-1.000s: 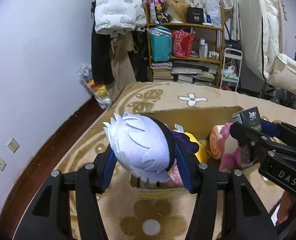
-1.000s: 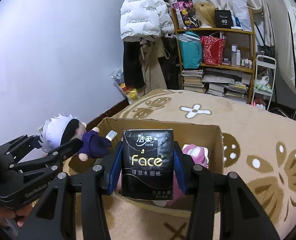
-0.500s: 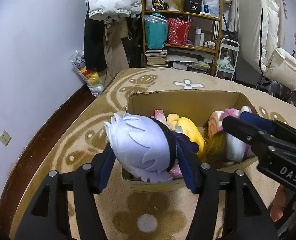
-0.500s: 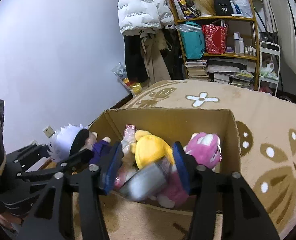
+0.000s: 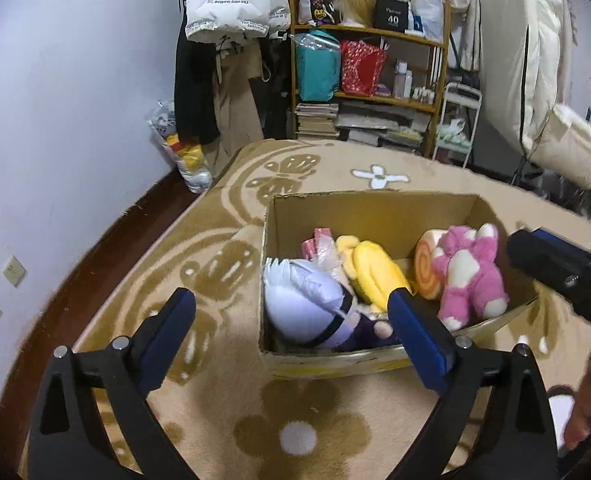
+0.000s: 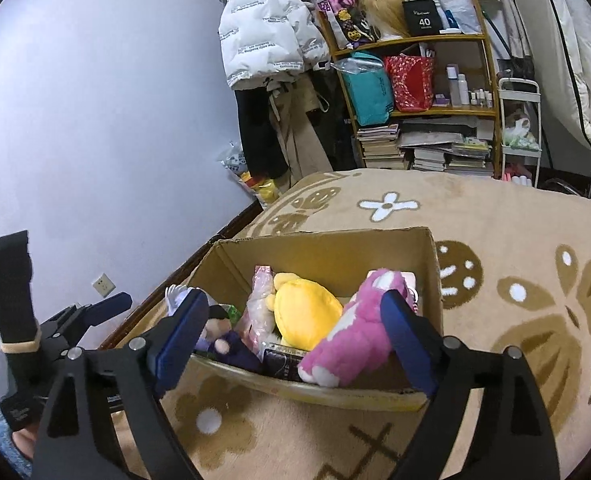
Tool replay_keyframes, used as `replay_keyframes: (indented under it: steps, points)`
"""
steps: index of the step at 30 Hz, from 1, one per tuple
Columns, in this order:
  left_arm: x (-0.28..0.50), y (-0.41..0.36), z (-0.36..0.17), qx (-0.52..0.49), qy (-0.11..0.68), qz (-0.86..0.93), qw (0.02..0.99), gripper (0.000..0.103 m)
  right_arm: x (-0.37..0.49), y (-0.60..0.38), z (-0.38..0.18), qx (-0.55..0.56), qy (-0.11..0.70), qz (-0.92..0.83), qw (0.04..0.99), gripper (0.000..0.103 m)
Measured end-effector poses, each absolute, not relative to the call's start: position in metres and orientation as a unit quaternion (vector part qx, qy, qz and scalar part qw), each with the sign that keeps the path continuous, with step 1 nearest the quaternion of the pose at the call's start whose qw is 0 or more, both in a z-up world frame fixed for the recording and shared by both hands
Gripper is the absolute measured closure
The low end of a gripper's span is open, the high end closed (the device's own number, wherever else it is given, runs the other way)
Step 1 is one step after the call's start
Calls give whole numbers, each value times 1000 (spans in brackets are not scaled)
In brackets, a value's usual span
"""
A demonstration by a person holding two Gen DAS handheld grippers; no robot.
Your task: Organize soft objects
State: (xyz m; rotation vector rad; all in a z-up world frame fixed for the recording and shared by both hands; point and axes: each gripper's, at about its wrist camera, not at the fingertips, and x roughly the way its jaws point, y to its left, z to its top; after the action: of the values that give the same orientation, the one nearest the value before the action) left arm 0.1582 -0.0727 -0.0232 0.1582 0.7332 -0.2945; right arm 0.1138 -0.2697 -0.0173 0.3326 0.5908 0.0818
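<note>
An open cardboard box (image 5: 375, 204) stands on the rug and holds several soft toys. The white-haired doll (image 5: 303, 304) lies in its near left corner, beside a yellow plush (image 5: 375, 272), a swirl cushion (image 5: 425, 268) and a pink plush (image 5: 467, 276). My left gripper (image 5: 291, 300) hovers over the doll with its jaws opening and nothing pressed between them. My right gripper (image 6: 293, 304) is over the box (image 6: 327, 244), jaws also opening and free of any object. The black tissue pack (image 6: 281, 360) lies in the box between the doll (image 6: 219, 336) and the pink plush (image 6: 355, 340).
A beige flowered rug (image 5: 295, 420) lies under the box. A cluttered wooden shelf (image 5: 371, 80), hanging coats (image 5: 231, 40) and a white cart (image 5: 457, 124) line the far wall. A plastic bag of toys (image 5: 183, 156) leans in the corner.
The left gripper has let go of the white-haired doll, which now lies in the box. The right gripper has let go of the tissue pack, which dropped into the box. Both jaws stand wider.
</note>
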Motion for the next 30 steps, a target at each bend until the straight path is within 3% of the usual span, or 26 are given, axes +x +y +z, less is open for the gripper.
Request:
replay_keyframes:
  steps: [13,17,30]
  points:
    - [103,-44,12,100,319,-98,937,4,71,-274,11,158,293,26,942,10]
    - [80,-31,33,98,290,-85,948,3,50,-276,33,151,276,22,949,0]
    - [18,-6,69,80,240,-67,965,0,-25,-275,77,119,231,2,966,0]
